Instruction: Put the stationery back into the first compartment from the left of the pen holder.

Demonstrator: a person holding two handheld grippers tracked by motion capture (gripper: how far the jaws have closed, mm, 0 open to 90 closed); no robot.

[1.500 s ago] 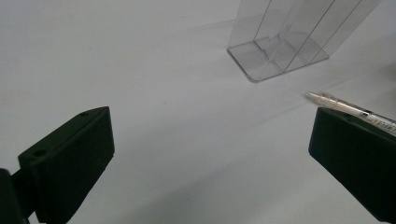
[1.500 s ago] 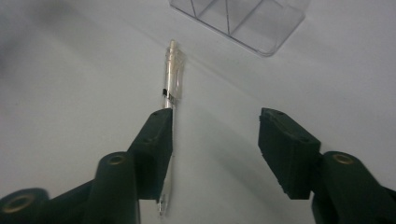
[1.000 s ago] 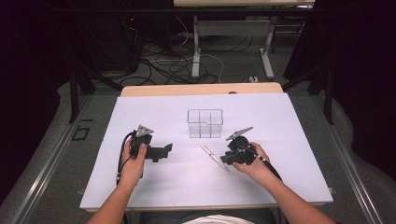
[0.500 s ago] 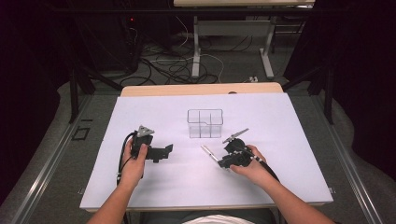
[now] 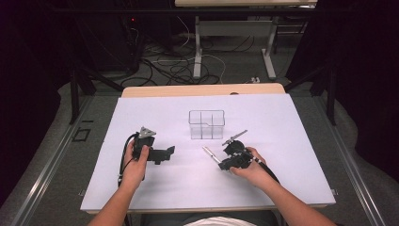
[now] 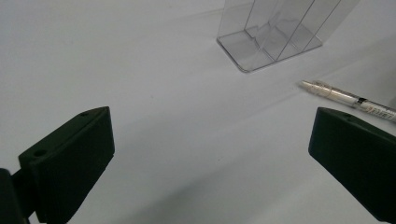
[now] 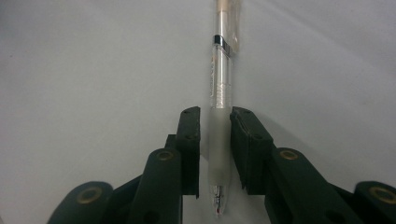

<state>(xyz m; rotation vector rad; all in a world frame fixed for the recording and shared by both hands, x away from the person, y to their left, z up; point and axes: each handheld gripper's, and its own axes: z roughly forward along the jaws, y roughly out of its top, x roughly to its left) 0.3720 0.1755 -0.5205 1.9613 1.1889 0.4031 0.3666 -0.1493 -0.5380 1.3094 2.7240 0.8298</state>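
A clear plastic pen with a frosted grip runs straight away from me in the right gripper view. My right gripper is shut on that grip, the pen tip pointing back toward the camera. In the high view the pen pokes out up-left from the right gripper, low over the white table cover. My left gripper rests at the left, held by a hand. Its jaws stand wide open with nothing between them. Beyond it lie the pen and a clear divided organiser box.
The clear organiser box stands upright at the table's middle, just beyond both grippers. The white cover ends at a wooden table edge at the back. Cables and desk legs lie on the floor behind the table.
My right hand has shifted slightly down and toward the person, settling its gripper lower at the pen. The left gripper and the box have not moved.
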